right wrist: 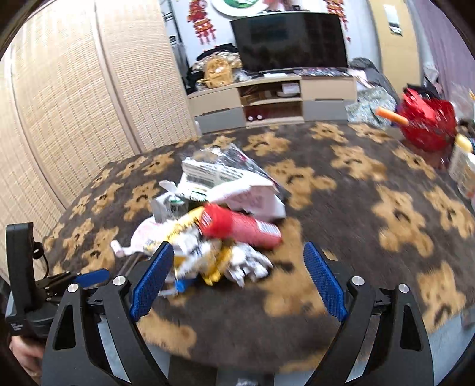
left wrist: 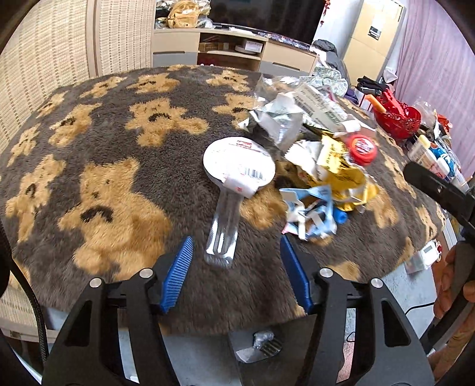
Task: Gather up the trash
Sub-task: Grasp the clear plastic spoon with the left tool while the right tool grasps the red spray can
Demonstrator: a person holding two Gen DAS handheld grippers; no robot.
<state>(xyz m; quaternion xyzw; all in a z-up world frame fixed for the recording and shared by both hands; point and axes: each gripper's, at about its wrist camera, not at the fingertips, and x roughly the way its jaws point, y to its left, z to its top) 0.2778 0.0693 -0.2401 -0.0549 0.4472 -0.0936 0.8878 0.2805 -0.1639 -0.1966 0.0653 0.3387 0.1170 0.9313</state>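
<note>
Left wrist view showed the left gripper (left wrist: 236, 252) with jaws open and nothing between the pads, hovering above the near edge of the desk (left wrist: 104, 184), which was covered with a brown bear-print fleece. Just ahead of its blue fingers (left wrist: 178, 270) lay a clear plastic sleeve (left wrist: 223, 234) and, touching its far end, a round white lid (left wrist: 239, 169) with a barcode label. Neither showed clearly in the right wrist view. To the right sat the trash pile (left wrist: 320, 166): foil and paper wrappers, a gold wrapper, blue-white scraps, and a red-capped can seen end-on (left wrist: 362, 148). Part of the right gripper's black body (left wrist: 439, 190) and a hand (left wrist: 448, 285) came in at the right edge.

Right wrist view was blurred. The right gripper (right wrist: 239, 261) had jaws wide open, empty, with the near side of the trash pile (right wrist: 213, 225) between and beyond the pads. Here the red can (right wrist: 243, 228) lay on its side, full length visible. The left gripper (right wrist: 89, 277) appeared low at left. Only this view showed the TV (right wrist: 289, 41) and red wall decorations (right wrist: 203, 20); both showed the red basket (right wrist: 427, 124) at the far right of the desk.
</note>
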